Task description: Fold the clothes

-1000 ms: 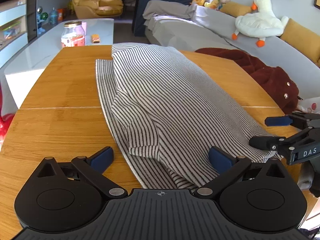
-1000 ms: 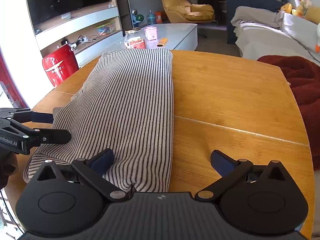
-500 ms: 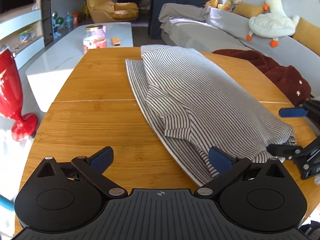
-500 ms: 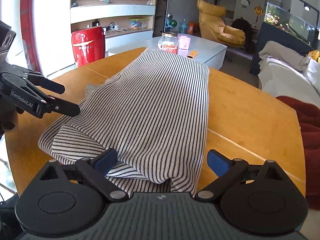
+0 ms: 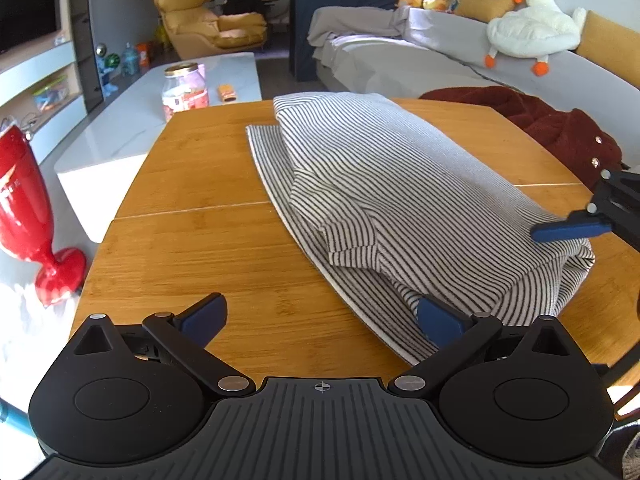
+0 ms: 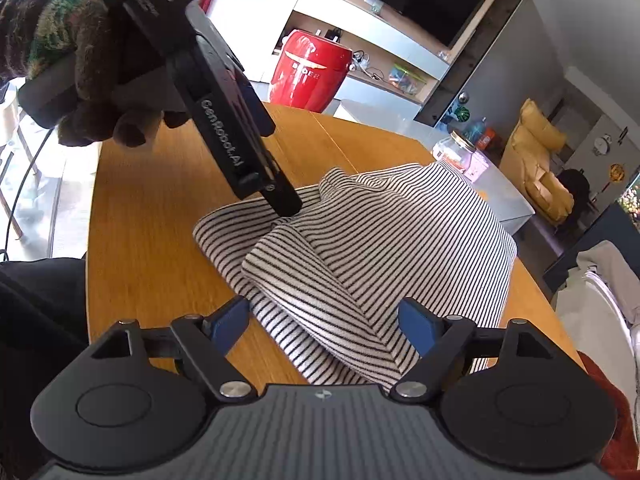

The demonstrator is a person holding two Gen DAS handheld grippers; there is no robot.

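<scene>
A black-and-white striped garment (image 5: 384,184) lies folded lengthwise on the round wooden table (image 5: 192,240); it also shows in the right wrist view (image 6: 380,240). My left gripper (image 5: 320,316) is open, its right finger against the garment's near hem, nothing held. My right gripper (image 6: 324,320) is open, its jaws either side of the garment's near corner fold. The left gripper's body (image 6: 236,140) shows in the right wrist view, held by a gloved hand (image 6: 80,60), its tip at the cloth. The right gripper's blue finger (image 5: 572,230) shows over the garment's right corner.
A dark red garment (image 5: 560,128) lies on the grey sofa (image 5: 440,64) beyond the table's right edge. A glass jar (image 5: 185,86) stands on the white coffee table. A red stool (image 6: 310,74) stands left of the table. A white plush goose (image 5: 532,28) sits on the sofa back.
Both grippers have swung round toward the garment's near end. The right gripper now faces the near corner fold, with the left gripper close in front of it. Both stayed open.
</scene>
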